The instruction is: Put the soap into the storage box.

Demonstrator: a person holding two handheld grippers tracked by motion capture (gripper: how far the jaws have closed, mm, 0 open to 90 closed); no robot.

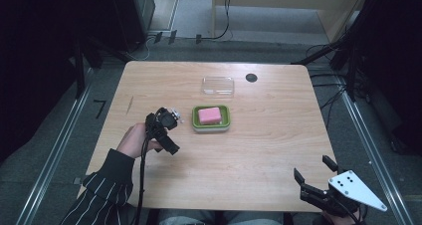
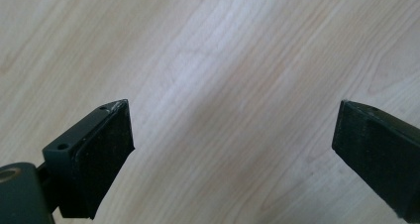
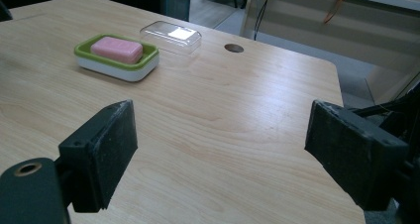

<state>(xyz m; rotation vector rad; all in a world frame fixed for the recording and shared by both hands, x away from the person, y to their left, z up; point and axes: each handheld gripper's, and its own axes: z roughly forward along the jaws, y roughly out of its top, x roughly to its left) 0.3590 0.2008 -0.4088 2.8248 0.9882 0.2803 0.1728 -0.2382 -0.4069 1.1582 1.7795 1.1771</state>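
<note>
Jaws of the left gripper (image 1: pixel 173 116) are standing spread and empty just beside the green soap dish (image 1: pixel 211 118), whose pink soap (image 1: pixel 209 115) is sitting seated inside, evidently released, while the right gripper (image 1: pixel 312 171), jaws likewise spread, is idling well apart from the dish at the counter (image 1: pixel 259 145) edge.

light: dim surround, bright table (image 1: pixel 259 150); glare: clear lid (image 3: pixel 171 35); claws blurred
</note>
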